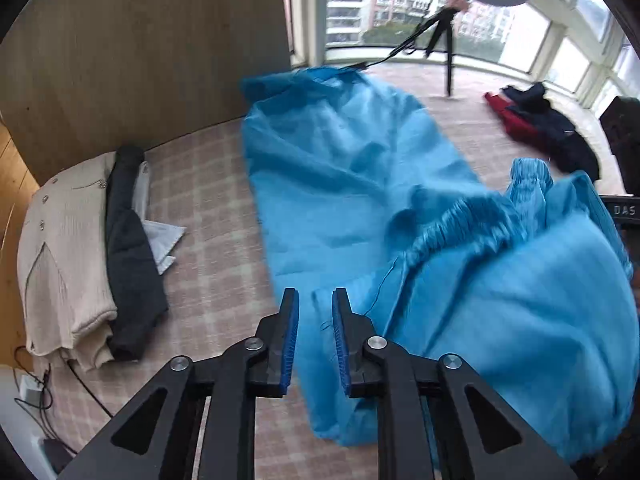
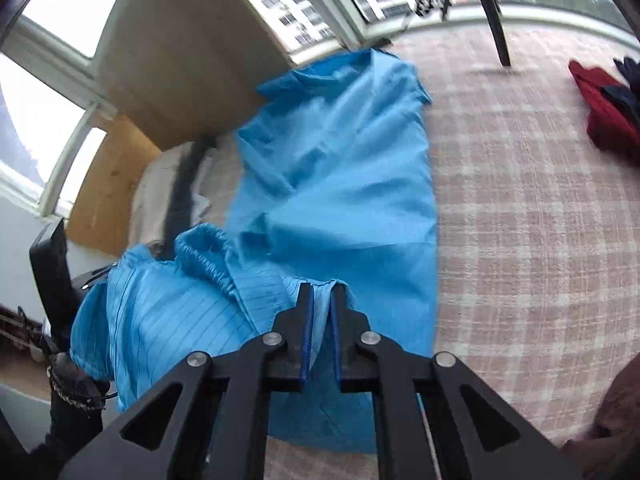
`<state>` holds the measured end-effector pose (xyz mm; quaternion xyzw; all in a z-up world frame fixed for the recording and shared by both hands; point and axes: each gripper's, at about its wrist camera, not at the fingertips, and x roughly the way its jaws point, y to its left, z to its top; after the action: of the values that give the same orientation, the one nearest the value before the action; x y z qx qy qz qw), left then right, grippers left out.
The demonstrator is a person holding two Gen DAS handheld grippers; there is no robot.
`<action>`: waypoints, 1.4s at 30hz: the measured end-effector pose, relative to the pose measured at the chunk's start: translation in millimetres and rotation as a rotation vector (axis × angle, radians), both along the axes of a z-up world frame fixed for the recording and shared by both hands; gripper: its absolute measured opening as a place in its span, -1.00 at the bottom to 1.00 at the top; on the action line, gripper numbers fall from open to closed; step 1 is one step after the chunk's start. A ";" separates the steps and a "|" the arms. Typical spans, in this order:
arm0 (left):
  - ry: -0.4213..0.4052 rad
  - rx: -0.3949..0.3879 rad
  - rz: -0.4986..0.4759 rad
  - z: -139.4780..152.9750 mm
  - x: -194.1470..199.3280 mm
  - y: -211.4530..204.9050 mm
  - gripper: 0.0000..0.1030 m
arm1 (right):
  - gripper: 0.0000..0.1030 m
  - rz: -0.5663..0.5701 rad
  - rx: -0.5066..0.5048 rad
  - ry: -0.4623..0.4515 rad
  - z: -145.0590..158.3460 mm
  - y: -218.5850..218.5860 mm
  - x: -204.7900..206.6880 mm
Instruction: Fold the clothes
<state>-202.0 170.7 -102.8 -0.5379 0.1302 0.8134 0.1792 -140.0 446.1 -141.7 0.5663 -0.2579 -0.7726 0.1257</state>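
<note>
Folding the blue trousers: waistband being carried

Spread on the checked bedcover [image 2: 540,200], the blue trousers [image 1: 340,184] are lifted at the waistband. Fabric is clamped by the right gripper [image 2: 321,292]; the left gripper [image 1: 314,300] is parted, nothing visibly pinched. A grip, then an even fold-over, seems called for.

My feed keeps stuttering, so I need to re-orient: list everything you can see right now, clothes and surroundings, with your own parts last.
blue garment: one, bright blue with an elastic band, spread lengthwise on the checked surface, near end bunched up.
folded pile: one stack, cream buttoned top, dark piece and white piece, left of the blue garment.
red and navy clothes: one heap, far right by the windows.
checked surface: one, pink and beige, under all the clothes.
tripod: one, black, far end before the windows.
left tongs: black with blue pads, parted over the blue garment's near edge.
right tongs: black, blue fabric between the fingers.
</note>
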 end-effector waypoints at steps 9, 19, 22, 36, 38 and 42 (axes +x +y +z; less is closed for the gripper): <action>-0.021 0.081 0.001 0.7 39.0 -51.3 -0.24 | -0.36 0.095 0.040 0.147 9.8 29.3 27.8; -0.103 -0.003 -0.129 -52.3 27.0 -2.9 -0.22 | -0.37 0.455 0.090 0.107 0.9 -54.4 25.6; -0.128 -0.004 -0.151 -63.4 28.6 1.2 -0.22 | -0.37 0.457 0.191 0.133 2.0 -69.1 -15.5; -0.138 0.115 -0.084 -48.6 38.0 -43.0 -0.14 | -0.20 0.111 0.145 0.032 -23.3 24.8 37.9; -0.151 0.119 -0.091 -53.2 39.9 -43.1 -0.14 | -0.20 0.102 0.113 -0.007 -41.1 24.9 55.0; -0.147 0.144 -0.116 -56.7 41.2 -34.0 -0.14 | -0.20 0.107 0.091 0.000 -49.7 16.3 66.9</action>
<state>-160.9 136.7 -159.5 -0.5734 0.0888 0.7672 0.2732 -73.1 462.3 -191.4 0.5843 -0.1921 -0.7757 0.1410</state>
